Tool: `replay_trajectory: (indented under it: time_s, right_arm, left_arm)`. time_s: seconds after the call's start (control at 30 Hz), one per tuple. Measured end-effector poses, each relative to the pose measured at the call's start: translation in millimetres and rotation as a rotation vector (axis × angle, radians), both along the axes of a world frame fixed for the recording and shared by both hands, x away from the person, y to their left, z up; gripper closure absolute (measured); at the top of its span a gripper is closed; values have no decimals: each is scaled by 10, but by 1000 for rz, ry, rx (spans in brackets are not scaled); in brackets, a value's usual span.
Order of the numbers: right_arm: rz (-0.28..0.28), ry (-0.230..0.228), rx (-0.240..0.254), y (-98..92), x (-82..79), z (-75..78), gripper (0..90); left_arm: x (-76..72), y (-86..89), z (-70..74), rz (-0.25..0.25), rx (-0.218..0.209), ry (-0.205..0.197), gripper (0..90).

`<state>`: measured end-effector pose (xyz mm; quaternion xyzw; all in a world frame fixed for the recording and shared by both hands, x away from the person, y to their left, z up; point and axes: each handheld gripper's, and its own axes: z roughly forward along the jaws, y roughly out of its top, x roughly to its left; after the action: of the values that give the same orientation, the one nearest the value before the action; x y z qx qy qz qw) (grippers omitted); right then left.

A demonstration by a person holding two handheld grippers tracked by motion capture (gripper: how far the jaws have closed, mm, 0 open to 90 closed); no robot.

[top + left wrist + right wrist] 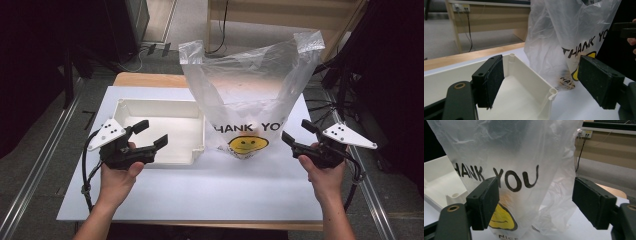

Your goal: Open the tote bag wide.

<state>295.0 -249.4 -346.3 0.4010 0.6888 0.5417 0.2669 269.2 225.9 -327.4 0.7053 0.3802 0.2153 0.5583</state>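
Plastic bag (250, 95) stood upright on the table (200, 185), between your two grippers, touching neither. Left gripper (150, 134) hung over the white tray (165, 125), jaws spread, nothing in them. Right gripper (296, 131) just beside bag, jaws spread, empty.

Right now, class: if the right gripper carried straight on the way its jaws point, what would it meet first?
Most likely the plastic bag. The right gripper has open jaws framing its THANK YOU print, with nothing between the two. The high view agrees, though how far off the bag stands is unclear.
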Motion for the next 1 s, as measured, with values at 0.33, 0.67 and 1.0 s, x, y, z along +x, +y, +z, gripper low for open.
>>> replay_trajectory:
  time_s: [0.33, 0.67, 1.0]
  right_arm:
    - [-7, 3, -9, 112, 107, 137, 278]
    - [2, 2, 25, 162, 186, 192, 321]
    - [-28, 17, 30, 186, 282, 223, 462]
  left_arm:
    - [236, -331, 19, -39, -14, 14, 280]
    - [337, -556, 52, -82, -9, 26, 297]
    - [476, -835, 134, -111, -3, 50, 360]
